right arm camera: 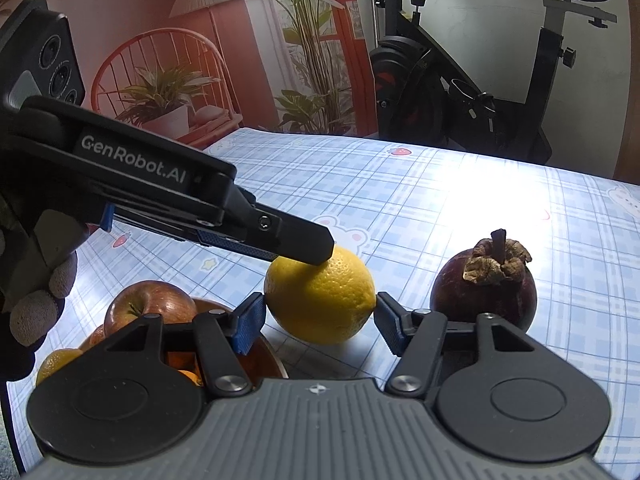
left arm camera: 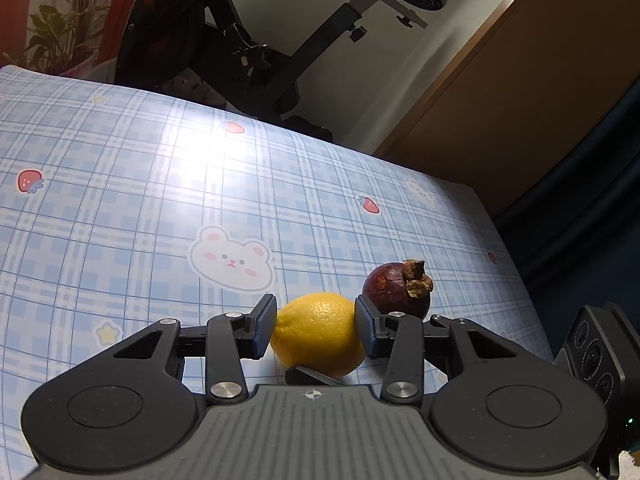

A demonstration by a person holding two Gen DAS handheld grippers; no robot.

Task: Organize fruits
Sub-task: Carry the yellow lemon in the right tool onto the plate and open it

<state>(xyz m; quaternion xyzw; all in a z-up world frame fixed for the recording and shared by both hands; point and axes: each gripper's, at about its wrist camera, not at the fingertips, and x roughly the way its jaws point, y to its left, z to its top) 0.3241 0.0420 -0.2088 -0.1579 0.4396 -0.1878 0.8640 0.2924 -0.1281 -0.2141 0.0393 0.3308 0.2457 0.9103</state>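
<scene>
Partly done: apple (right arm camera: 150,300) and oranges (right arm camera: 56,360) already sit in the bowl (right arm camera: 260,356), down-left of the right gripper (right arm camera: 320,316). Lemon (left arm camera: 318,334) not yet in: left gripper (left arm camera: 314,330) is clamped on it, pads on both sides; right fingers apart, flanking the same lemon, contact unclear. Mangosteen (right arm camera: 484,284) waits on the cloth (left arm camera: 120,200) just past the right fingers. Lemon pebbly, oval; mangosteen round, matte purple, dry crinkled calyx; cloth glossy blue plaid.
</scene>
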